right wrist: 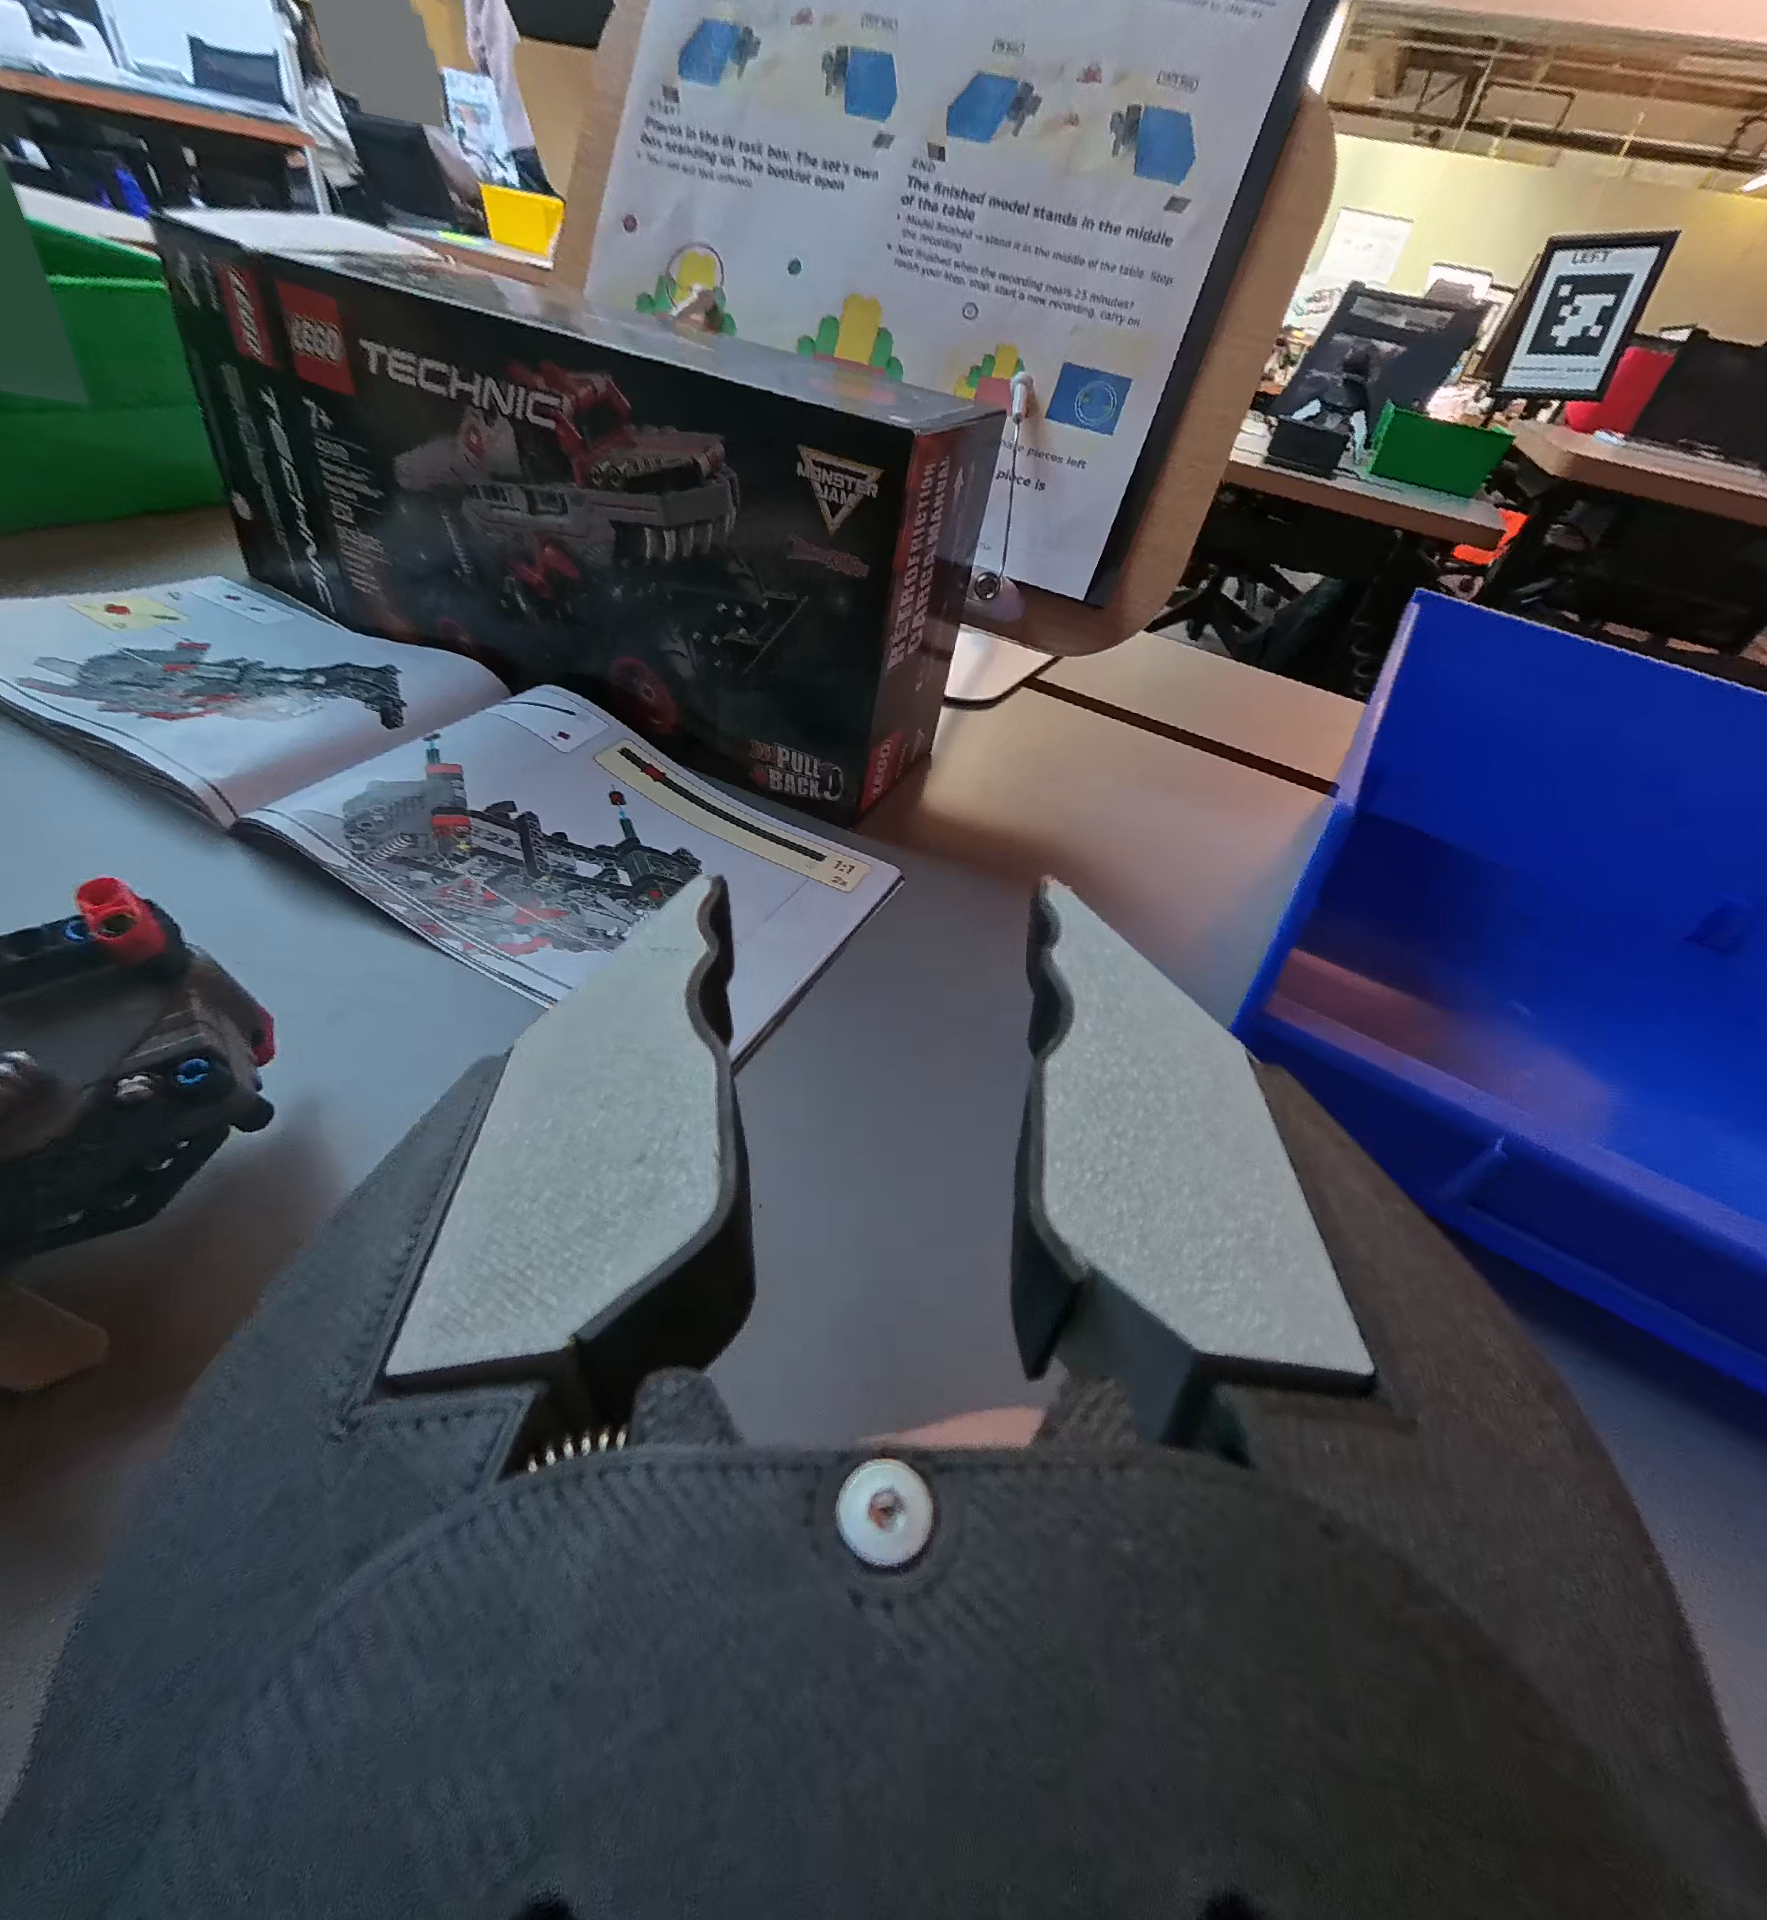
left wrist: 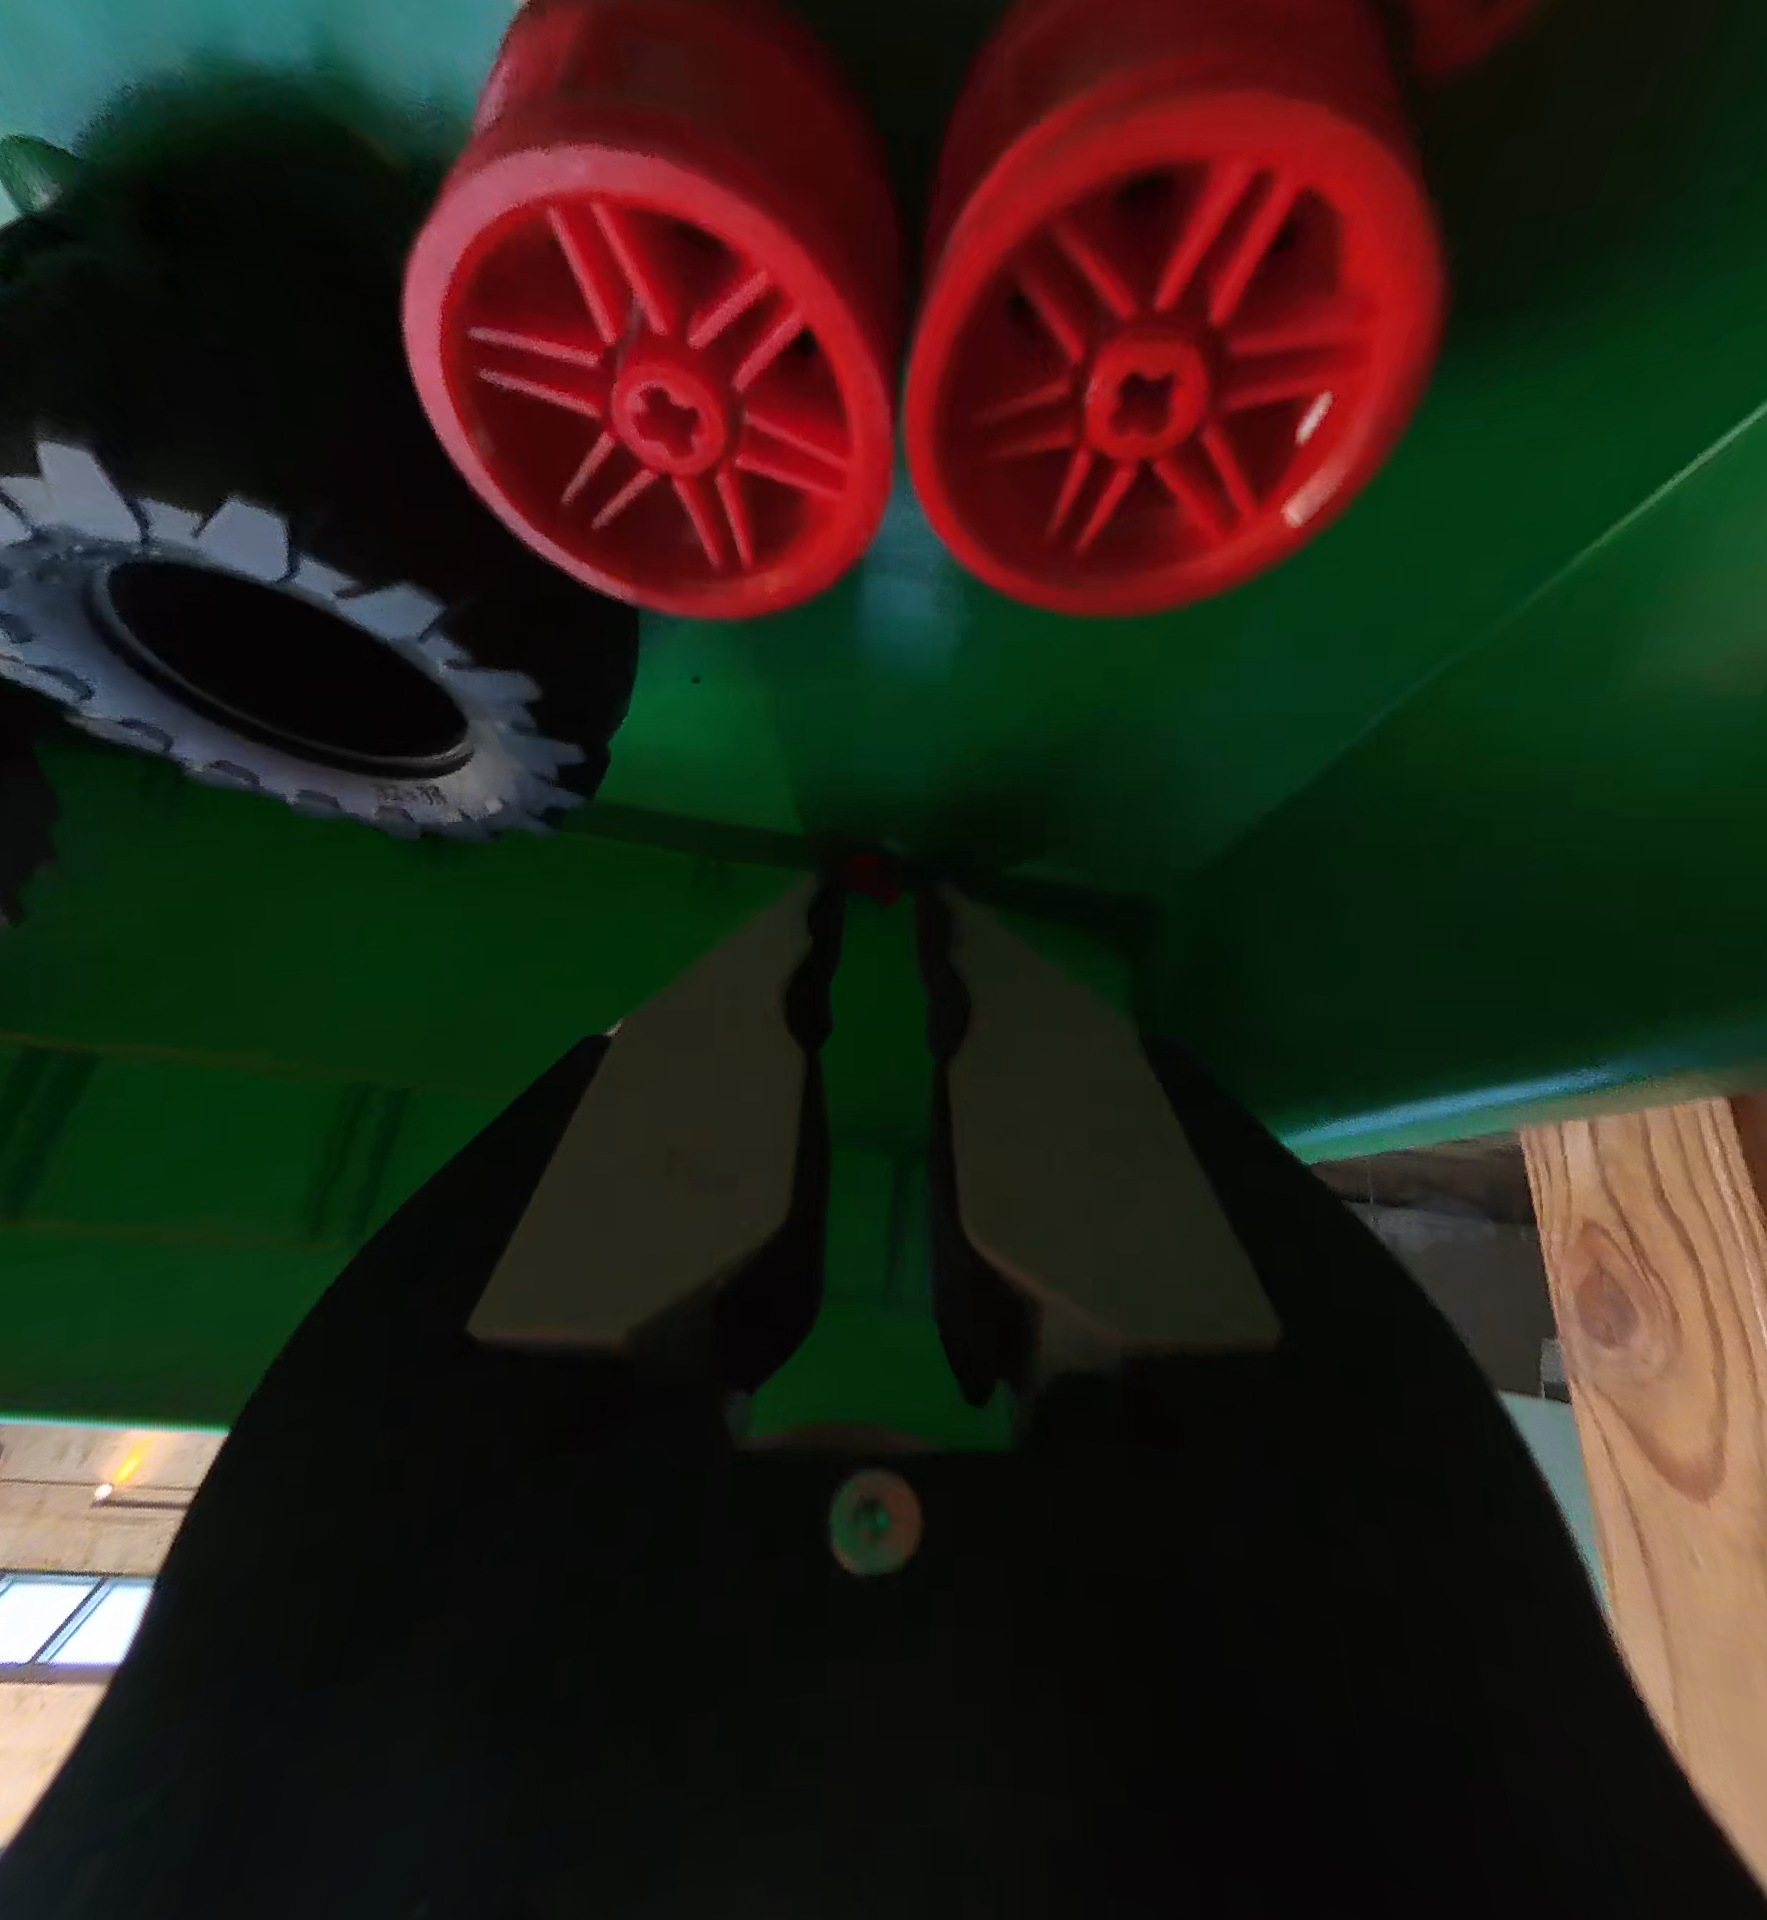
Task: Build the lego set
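Two red wheel hubs, one black tyre lying in green bin, left gripper nearly closed, pinching small red piece, right gripper spreading wide, holding nothing

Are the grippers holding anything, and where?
The right gripper holds nothing. The left gripper pinches a small red piece at its tips.

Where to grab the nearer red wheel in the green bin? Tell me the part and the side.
Take the red wheel across its outer rim, coming straight down over the spoked face that points at the left gripper. Set the jaws front and back: the second red wheel crowds its right side and the black tyre lies near its left.
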